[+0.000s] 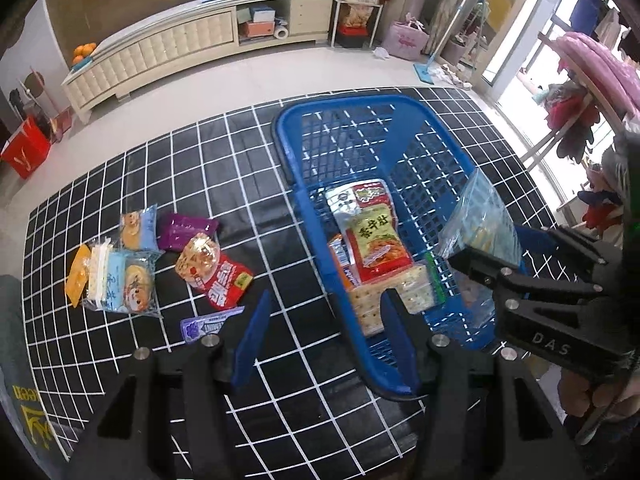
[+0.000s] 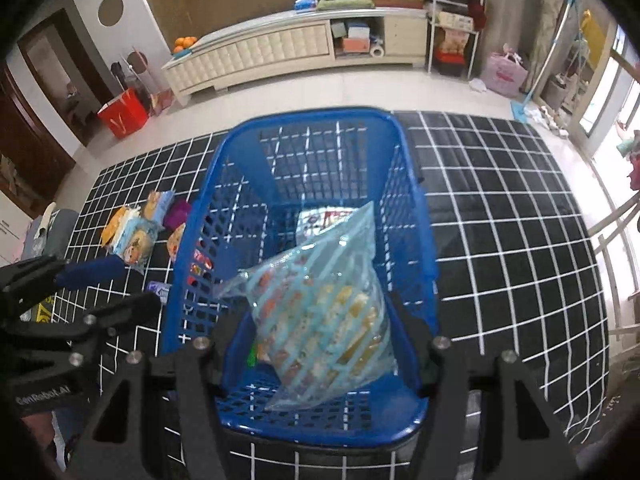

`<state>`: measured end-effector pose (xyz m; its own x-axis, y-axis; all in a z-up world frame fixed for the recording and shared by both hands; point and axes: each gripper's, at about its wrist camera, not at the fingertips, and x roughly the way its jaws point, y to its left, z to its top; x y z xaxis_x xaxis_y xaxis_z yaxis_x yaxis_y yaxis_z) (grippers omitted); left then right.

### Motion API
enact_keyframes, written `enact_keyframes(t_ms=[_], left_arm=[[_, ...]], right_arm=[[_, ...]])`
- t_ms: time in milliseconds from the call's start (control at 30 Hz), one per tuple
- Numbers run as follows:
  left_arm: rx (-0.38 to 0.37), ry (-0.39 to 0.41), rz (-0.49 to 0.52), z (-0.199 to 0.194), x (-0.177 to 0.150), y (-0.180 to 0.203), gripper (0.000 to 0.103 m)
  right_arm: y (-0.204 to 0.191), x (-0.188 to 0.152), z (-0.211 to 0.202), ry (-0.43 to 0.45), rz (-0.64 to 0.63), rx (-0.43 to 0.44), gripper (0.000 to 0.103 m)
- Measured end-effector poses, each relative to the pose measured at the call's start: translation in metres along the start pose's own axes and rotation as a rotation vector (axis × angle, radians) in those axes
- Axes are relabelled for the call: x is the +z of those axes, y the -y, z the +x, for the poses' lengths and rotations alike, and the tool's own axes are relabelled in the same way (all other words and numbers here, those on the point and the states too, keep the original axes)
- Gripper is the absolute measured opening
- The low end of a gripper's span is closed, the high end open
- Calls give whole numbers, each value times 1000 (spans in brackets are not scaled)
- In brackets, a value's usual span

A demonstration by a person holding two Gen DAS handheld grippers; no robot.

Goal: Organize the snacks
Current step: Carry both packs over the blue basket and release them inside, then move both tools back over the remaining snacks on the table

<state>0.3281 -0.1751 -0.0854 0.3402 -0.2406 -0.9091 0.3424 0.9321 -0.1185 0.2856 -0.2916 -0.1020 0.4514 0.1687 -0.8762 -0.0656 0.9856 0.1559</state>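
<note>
Pinching a clear blue-patterned snack bag (image 2: 320,312) between the pads of the right gripper (image 2: 316,344), hanging it over the near end of the blue basket (image 2: 416,216) with its long axis tilting up and away toward the far rim. Standing spread and empty just left of the basket's near corner, the left gripper (image 1: 324,336), with "DAS" reading on the other gripper's body. Lying farther out inside the basket, a green-and-red packet (image 1: 376,244) with its length running front to back, and waiting left on the gridded black mat (image 1: 224,160), a red packet (image 1: 216,272) and a purple one (image 1: 184,230).
</note>
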Motion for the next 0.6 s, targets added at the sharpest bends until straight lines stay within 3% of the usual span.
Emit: enact_keyframes(t_ms=[167, 233, 600], left_arm=[[12, 7, -12, -1, -2, -7, 55], [11, 11, -11, -4, -4, -9, 55], [56, 91, 1, -47, -27, -37, 55]], right_arm=[[-9, -1, 9, -50, -48, -51, 74], [-9, -2, 3, -37, -39, -52, 88], [-46, -1, -43, 71, -50, -9, 88]])
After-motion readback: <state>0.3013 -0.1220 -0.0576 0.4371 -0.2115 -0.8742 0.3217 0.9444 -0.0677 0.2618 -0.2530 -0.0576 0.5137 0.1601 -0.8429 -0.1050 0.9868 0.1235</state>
